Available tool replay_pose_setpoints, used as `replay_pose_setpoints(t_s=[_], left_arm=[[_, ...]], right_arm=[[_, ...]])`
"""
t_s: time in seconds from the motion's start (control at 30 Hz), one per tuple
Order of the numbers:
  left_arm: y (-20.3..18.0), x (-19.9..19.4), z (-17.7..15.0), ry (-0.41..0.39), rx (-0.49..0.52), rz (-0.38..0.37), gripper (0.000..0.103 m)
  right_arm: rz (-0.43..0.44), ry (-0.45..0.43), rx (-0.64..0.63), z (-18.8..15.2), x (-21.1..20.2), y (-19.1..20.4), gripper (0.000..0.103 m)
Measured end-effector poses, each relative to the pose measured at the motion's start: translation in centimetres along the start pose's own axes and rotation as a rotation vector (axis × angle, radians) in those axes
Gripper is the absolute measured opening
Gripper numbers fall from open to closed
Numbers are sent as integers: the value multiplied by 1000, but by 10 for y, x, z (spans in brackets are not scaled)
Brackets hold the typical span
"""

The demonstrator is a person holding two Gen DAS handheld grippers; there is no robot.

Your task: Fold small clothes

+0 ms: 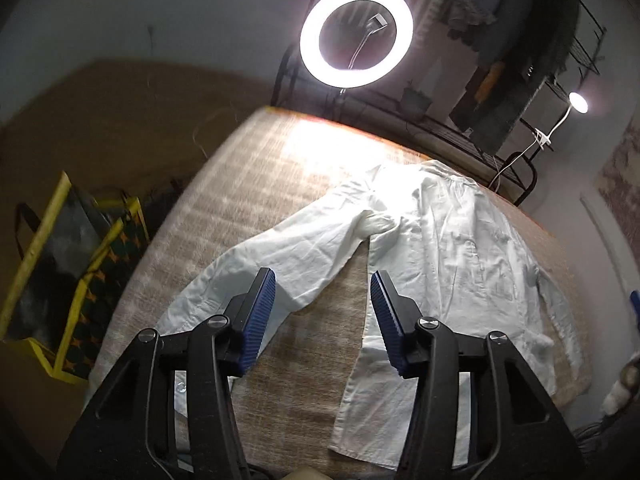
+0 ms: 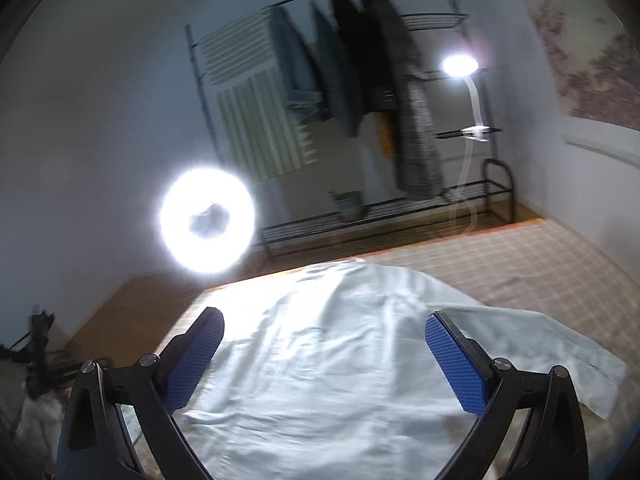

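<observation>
A white long-sleeved shirt lies spread flat on the checked tan table cover. Its left sleeve stretches out toward the near left. My left gripper is open and empty, hovering above the gap between that sleeve and the shirt's body. In the right wrist view the shirt fills the middle, with its other sleeve lying out to the right. My right gripper is open wide and empty, just above the shirt's body.
A bright ring light stands behind the table's far edge. A black clothes rack with hanging garments and a small lamp stand by the wall. A yellow-trimmed bag sits on the floor at left.
</observation>
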State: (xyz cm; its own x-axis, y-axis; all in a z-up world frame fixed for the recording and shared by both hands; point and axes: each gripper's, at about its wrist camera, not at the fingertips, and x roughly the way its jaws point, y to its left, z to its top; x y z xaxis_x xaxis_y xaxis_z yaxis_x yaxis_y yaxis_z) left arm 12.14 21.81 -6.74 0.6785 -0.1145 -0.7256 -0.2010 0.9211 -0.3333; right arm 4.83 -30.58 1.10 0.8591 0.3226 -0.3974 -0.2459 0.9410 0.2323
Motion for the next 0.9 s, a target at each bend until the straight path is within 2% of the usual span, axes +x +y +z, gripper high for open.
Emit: replay_pose_setpoints(t_s=[0.03, 0.13, 0.23, 0.3, 0.4, 0.7, 0.8, 0.87, 0.9], left_arm=[[10, 6, 6, 19, -13, -11, 51], [41, 28, 16, 48, -45, 20, 51], [73, 56, 14, 90, -157, 4, 51], [90, 77, 11, 150, -200, 6, 51], [102, 98, 7, 204, -180, 41, 51], [133, 125, -5, 269, -224, 40, 51], [128, 131, -12, 288, -171, 37, 51], [121, 131, -13, 277, -113, 62, 42], [118, 131, -14, 277, -93, 68, 19]], right_arm=[[25, 7, -11, 1, 7, 8, 102], [89, 16, -38, -2, 26, 30, 101], [149, 46, -51, -13, 43, 45, 101], [181, 96, -57, -23, 54, 49, 101], [203, 134, -49, -29, 61, 50, 100], [201, 153, -24, -28, 67, 44, 100], [190, 153, -37, -29, 67, 44, 100], [193, 156, -39, -30, 67, 44, 100], [194, 156, -38, -29, 65, 45, 100]])
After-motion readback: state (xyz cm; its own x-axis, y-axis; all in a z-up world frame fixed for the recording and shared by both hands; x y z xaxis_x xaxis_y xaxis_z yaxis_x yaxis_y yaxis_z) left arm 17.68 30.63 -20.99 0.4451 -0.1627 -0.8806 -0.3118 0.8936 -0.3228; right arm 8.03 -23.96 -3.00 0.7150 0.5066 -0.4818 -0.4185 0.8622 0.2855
